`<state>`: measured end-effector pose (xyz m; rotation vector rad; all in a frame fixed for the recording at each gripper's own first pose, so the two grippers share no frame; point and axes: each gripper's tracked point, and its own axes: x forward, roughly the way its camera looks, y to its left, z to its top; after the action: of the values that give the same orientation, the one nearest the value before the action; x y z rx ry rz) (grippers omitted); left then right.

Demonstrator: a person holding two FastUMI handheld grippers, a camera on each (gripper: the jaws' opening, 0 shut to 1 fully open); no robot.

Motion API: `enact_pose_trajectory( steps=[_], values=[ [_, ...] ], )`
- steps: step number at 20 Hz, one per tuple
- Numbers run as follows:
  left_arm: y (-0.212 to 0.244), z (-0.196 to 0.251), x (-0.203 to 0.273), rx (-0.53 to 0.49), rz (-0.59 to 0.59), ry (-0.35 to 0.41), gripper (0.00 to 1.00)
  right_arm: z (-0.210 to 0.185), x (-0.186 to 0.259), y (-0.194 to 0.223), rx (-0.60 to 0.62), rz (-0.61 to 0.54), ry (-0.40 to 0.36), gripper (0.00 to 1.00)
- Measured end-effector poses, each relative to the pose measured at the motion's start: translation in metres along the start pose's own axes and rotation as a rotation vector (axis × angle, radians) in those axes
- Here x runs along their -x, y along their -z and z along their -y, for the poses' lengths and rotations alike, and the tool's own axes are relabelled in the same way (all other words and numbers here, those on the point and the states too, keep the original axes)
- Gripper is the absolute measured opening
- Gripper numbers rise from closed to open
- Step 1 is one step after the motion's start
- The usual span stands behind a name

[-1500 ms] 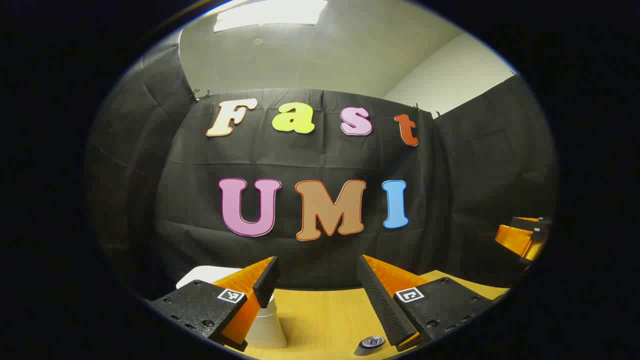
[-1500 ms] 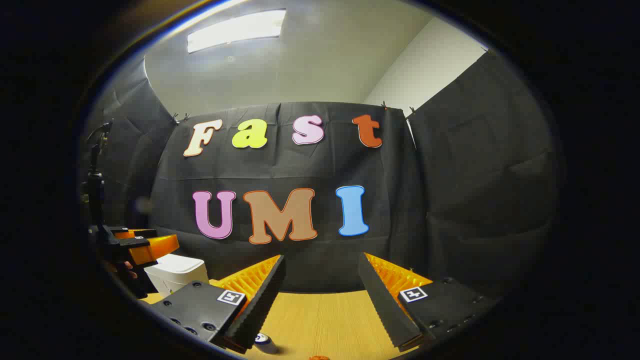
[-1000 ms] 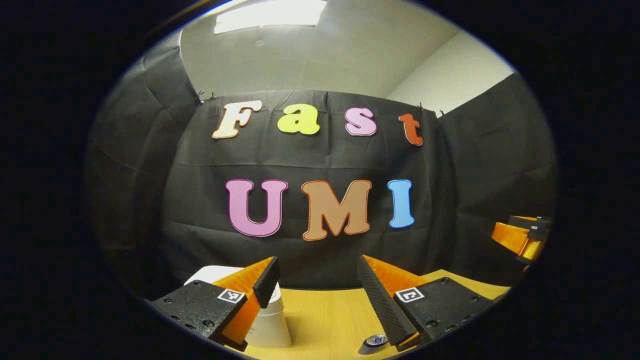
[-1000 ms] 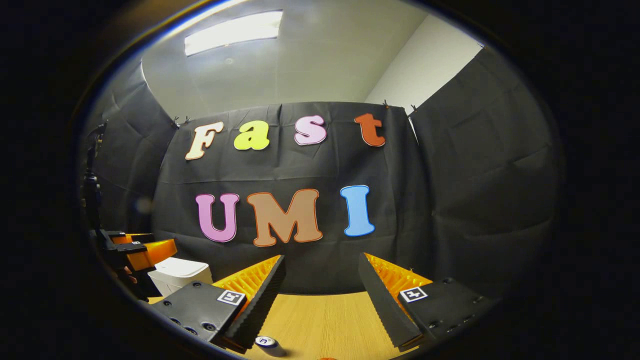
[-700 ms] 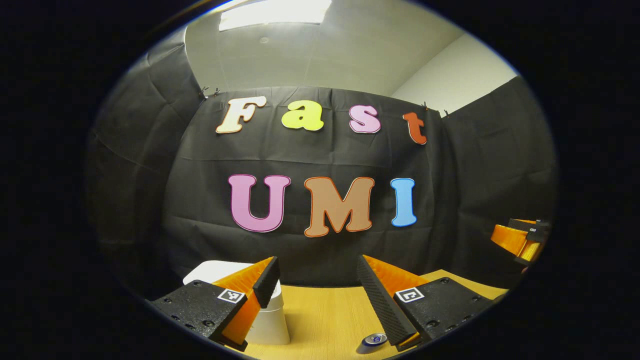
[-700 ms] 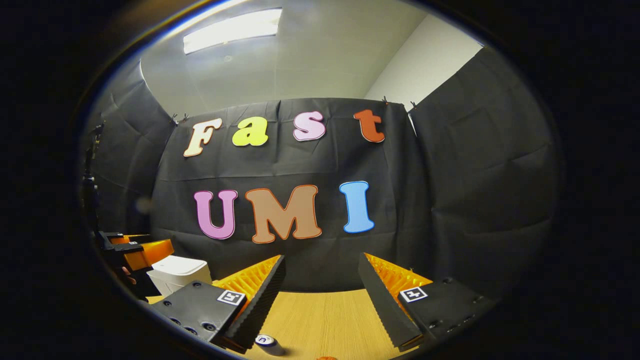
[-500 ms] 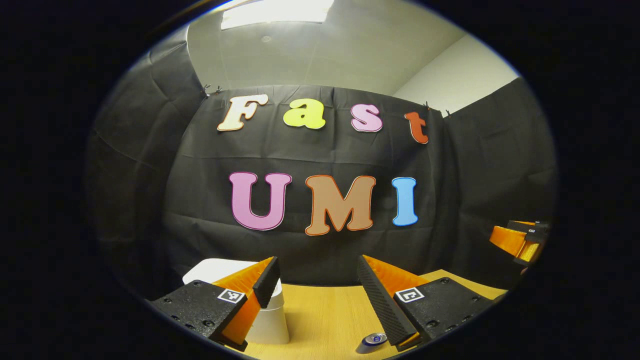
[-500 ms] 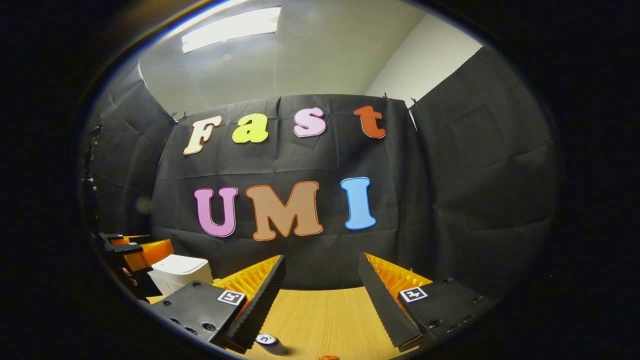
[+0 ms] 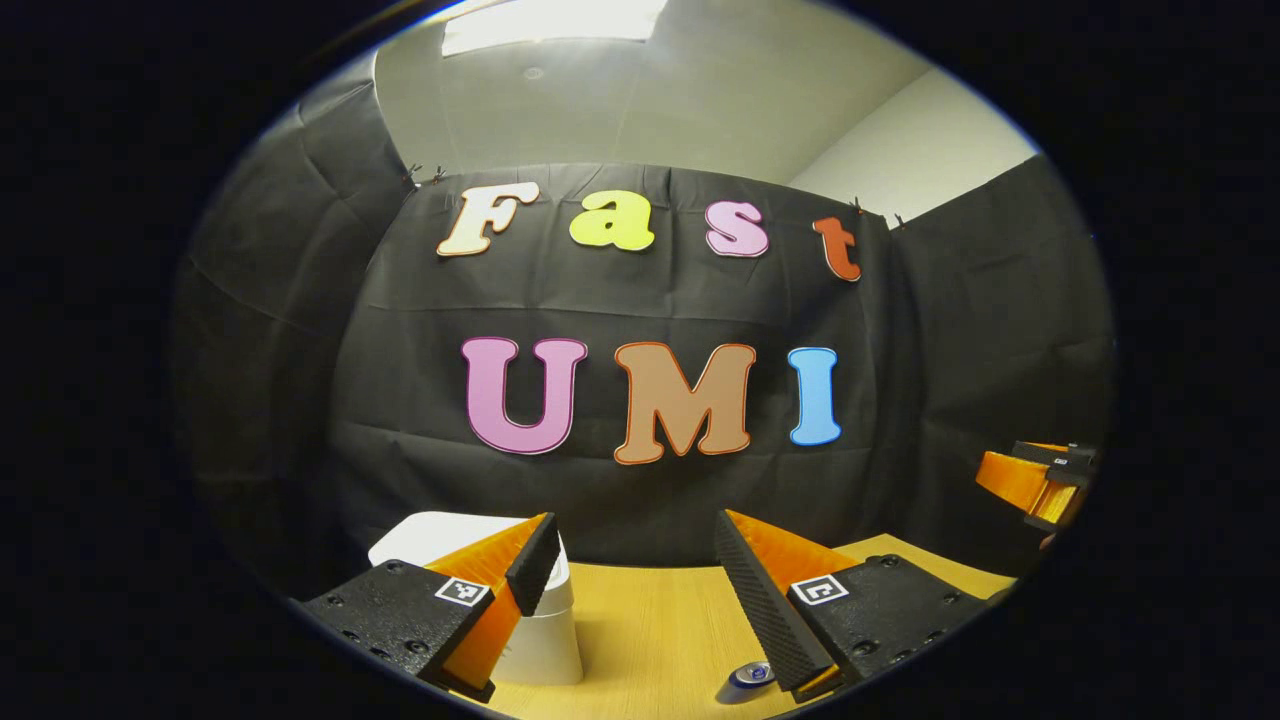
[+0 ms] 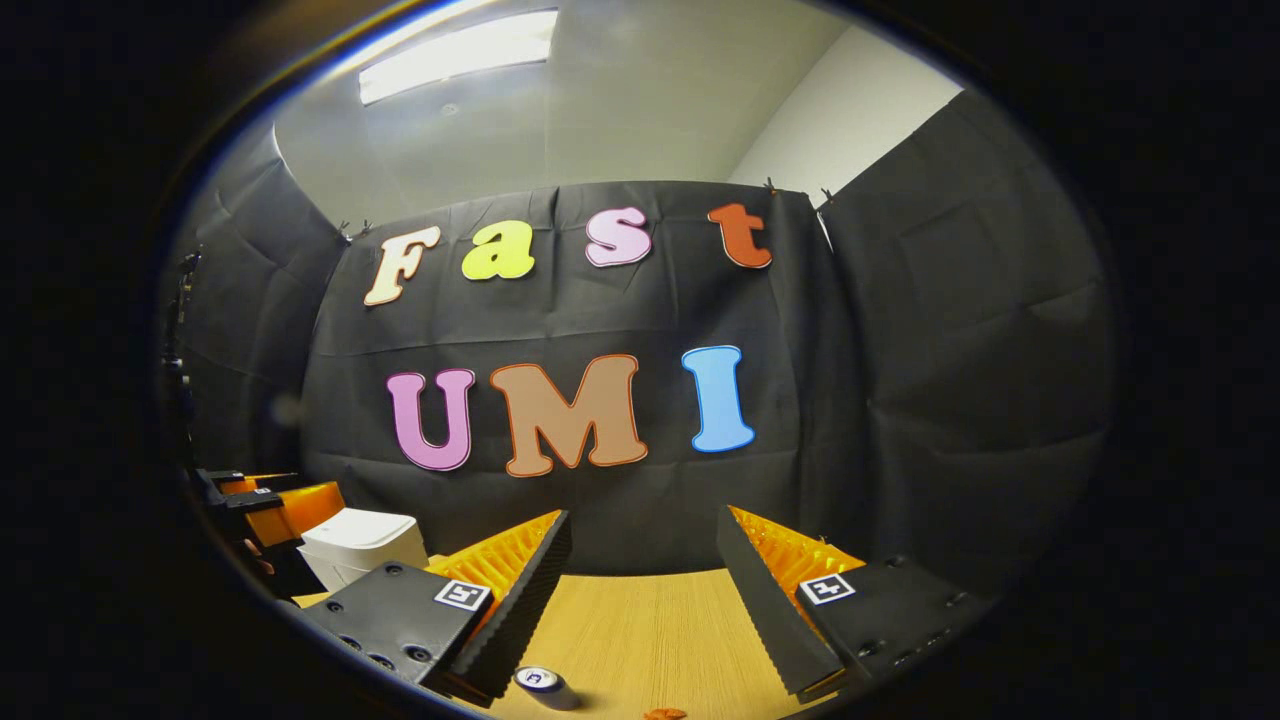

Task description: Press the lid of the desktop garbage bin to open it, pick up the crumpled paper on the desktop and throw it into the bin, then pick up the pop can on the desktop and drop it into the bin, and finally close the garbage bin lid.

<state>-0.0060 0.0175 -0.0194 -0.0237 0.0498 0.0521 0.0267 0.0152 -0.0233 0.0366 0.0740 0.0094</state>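
Left claw (image 9: 635,560): released, fingers spread wide, nothing between them; held above the surface (image 9: 650,640), pointing at the black cloth wall (image 9: 640,300). It is also seen at the left edge of the right gripper view, beside the bin, with part of a hand under it.

Right claw (image 10: 640,560): released, fingers spread wide, nothing between them; held above the wooden surface, pointing at the same wall. It is also seen at the far right edge of the left gripper view.

Garbage bin (image 9: 545,640): white, upright on the surface, lid down. In the left gripper view it stands partly behind that claw's left finger; in the right gripper view it stands at far left, near the wall, just beside the left claw.

Pop can (image 10: 545,686): on the surface, its top end turned toward the camera. In the right gripper view it sits low, just by the tip of the left finger; in the left gripper view, low beside the right finger.

Small orange-red item (image 10: 662,713): on the surface at the bottom edge of the right gripper view; too little shows to identify it.

Ceiling light (image 10: 455,55): lit, overhead.
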Motion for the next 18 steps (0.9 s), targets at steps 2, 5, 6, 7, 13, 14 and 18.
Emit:
enact_pose_trajectory(
  steps=[2,5,6,7,13,14,18],
  values=[
    [0.002,0.003,0.0,0.004,-0.009,0.007,0.93,0.004,0.0,0.0,0.001,-0.001,0.011,0.99],
    [0.004,0.007,-0.002,0.005,-0.014,0.016,0.94,0.008,0.001,-0.003,0.016,0.01,0.027,0.96],
    [0.004,0.007,-0.003,0.005,-0.015,0.018,0.94,0.007,0.002,-0.004,0.018,0.016,0.027,0.96],
    [0.005,0.008,-0.003,0.006,-0.017,0.02,0.93,0.007,0.002,-0.004,0.022,0.021,0.027,0.96],
    [0.008,0.012,-0.005,0.008,-0.026,0.028,0.94,0.01,0.001,-0.005,0.026,0.029,0.028,0.96],
    [0.007,0.012,-0.006,0.007,-0.025,0.029,0.93,0.01,0.001,-0.005,0.022,0.028,0.029,0.96],
    [0.006,0.012,-0.006,0.008,-0.022,0.028,0.94,0.011,0.001,-0.005,0.022,0.031,0.03,0.96]
  ],
)
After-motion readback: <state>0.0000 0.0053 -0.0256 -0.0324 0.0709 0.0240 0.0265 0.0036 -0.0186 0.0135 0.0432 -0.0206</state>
